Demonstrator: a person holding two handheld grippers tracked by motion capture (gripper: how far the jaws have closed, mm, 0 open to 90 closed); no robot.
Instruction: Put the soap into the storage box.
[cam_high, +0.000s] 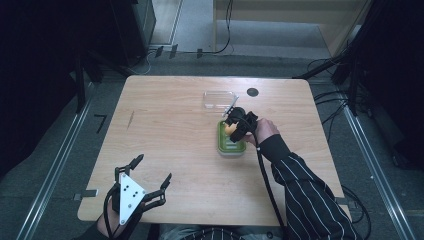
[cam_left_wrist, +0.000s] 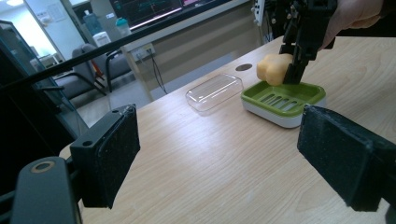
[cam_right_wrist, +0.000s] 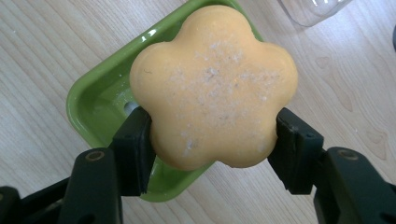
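From the high view: right claw (cam_high: 231, 126) poised over the green rectangular plastic soap dish (cam_high: 231, 145) near the middle of the pale wooden worktop (cam_high: 170, 135), clamped on a yellow-orange flower-shaped bar of soap (cam_high: 229, 128); sleeve in dark cloth with thin white stripes reaching in from the lower right, wrist bent so the claw points down and away. Clear plastic lid (cam_high: 219, 99) lying just beyond the dish, apart from it. Left claw (cam_high: 149, 172) parked at the near left edge, jaws spread wide, nothing between them. From the left gripper view: own two black pads apart over bare wood; farther off, the soap (cam_left_wrist: 273, 68) hanging at the far end of the dish (cam_left_wrist: 283, 100), seemingly just above the slotted green insert, lid (cam_left_wrist: 215, 92) on its left. From the right gripper view: soap (cam_right_wrist: 212, 86) pinched at its lower lobes between the two jaws, dish (cam_right_wrist: 100, 100) directly beneath. Step in hand, by the look of it: lowering the soap into the dish. Next likely called for: a short descent until the bar rests on the insert, then release, then perhaps the lid.
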